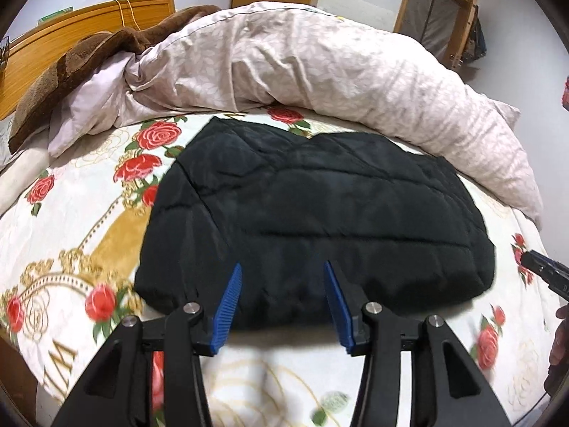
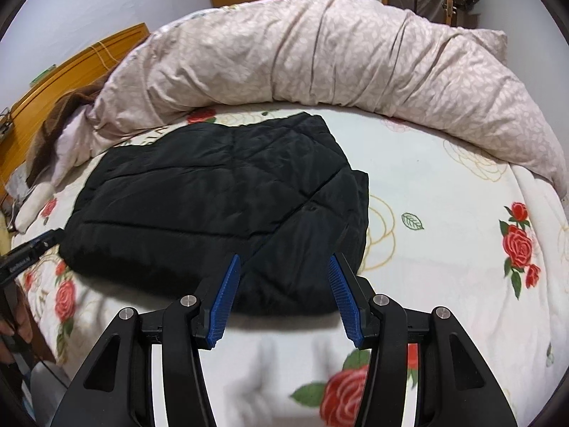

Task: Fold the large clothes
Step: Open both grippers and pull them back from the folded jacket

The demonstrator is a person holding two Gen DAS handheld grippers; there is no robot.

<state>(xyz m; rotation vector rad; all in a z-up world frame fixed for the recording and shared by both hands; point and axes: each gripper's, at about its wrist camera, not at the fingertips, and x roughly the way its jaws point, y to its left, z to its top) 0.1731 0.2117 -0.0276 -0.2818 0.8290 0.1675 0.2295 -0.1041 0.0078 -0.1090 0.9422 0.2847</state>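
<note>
At the bed's left edge lie one brown blanket [image 1: 89,57] and one wooden headboard [image 1: 81,25]. One black quilted jacket [image 1: 313,220], folded into a flat pad, lies on the rose-patterned bedspread [image 1: 71,213] near the bed's near edge. One pale rolled duvet [image 1: 320,64] runs along the far edge. Two grippers hover above the near edge: the left gripper [image 1: 282,267] and the right gripper [image 2: 282,259] each stand with jaws apart, holding nothing.
</note>
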